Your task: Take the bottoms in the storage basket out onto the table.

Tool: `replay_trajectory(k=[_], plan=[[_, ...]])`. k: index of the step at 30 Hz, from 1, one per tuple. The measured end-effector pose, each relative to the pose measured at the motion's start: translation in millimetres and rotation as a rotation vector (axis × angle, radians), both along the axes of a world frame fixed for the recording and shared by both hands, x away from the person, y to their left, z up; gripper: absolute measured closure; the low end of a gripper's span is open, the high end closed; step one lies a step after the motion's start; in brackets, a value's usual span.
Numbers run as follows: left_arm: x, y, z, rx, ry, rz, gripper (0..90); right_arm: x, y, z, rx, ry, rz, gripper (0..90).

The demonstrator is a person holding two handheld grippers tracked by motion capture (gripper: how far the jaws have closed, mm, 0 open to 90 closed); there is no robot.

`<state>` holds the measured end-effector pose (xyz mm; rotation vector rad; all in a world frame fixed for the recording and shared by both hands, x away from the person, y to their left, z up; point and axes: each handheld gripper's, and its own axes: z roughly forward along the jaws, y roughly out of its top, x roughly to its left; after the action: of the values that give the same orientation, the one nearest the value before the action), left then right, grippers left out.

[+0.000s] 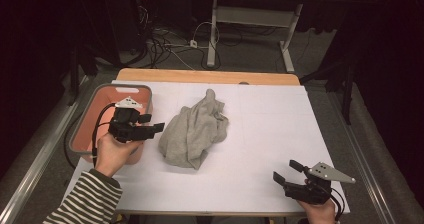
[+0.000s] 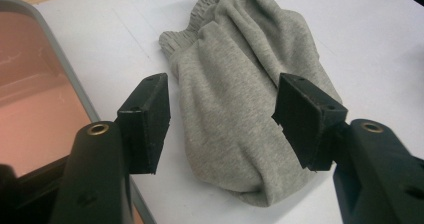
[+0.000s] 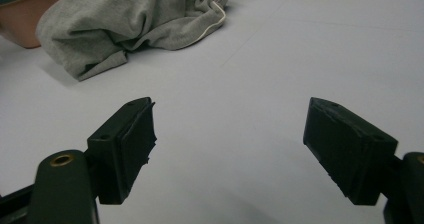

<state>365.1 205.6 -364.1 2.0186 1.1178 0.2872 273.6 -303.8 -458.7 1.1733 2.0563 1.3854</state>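
A crumpled grey garment (image 1: pixel 194 131) of soft, heathered knit, with a ribbed band and a pale cord, is seen heaped at the worktop's (image 1: pixel 270 129) centre. At its nine o'clock a smooth pink bin (image 1: pixel 85 129) with rounded corners is set. The left tool (image 1: pixel 150 127), jaws apart and empty, is held just beside the cloth; the right tool (image 1: pixel 285 171), at five o'clock, is likewise wide open and empty.

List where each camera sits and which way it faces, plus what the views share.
High view: above the person's side, looking forward and down on the table; shows the striped sleeve, left gripper, right gripper.
Left gripper view: rides the left gripper, facing the grey garment beside the pink basket.
Right gripper view: rides the right gripper, low over the table.
Shared: all show the grey garment.
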Motion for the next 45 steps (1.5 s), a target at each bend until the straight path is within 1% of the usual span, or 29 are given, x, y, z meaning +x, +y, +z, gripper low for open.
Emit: replay_trajectory(k=[7, 9, 22, 30, 33, 45], plan=[[-5.2, 5.9, -2.0, -0.013, -0.008, 0.009, 36.9, 0.1, 0.0, 0.0, -0.001, 0.000, 0.001, 21.1], [-6.8, 7.5, -2.9, -0.009, -0.012, 0.014, 36.6, 0.1, 0.0, 0.0, -0.001, -0.001, 0.001, 21.1], [-16.9, 16.9, -7.1, -0.025, -0.022, 0.025, 36.0, 0.1, 0.1, 0.0, -0.001, 0.000, 0.001, 21.1], [-24.4, 23.6, -9.6, -0.042, -0.035, 0.032, 34.8, -0.1, -0.1, 0.1, 0.000, -0.001, 0.000, 21.1], [-27.8, 26.4, -10.5, -0.042, -0.043, 0.040, 34.6, -0.1, 0.0, 0.1, 0.000, 0.000, -0.001, 21.1], [-39.1, 42.5, -16.5, -0.066, -0.058, 0.074, 34.0, 0.3, -0.1, -0.1, 0.000, 0.002, -0.001, 21.1]])
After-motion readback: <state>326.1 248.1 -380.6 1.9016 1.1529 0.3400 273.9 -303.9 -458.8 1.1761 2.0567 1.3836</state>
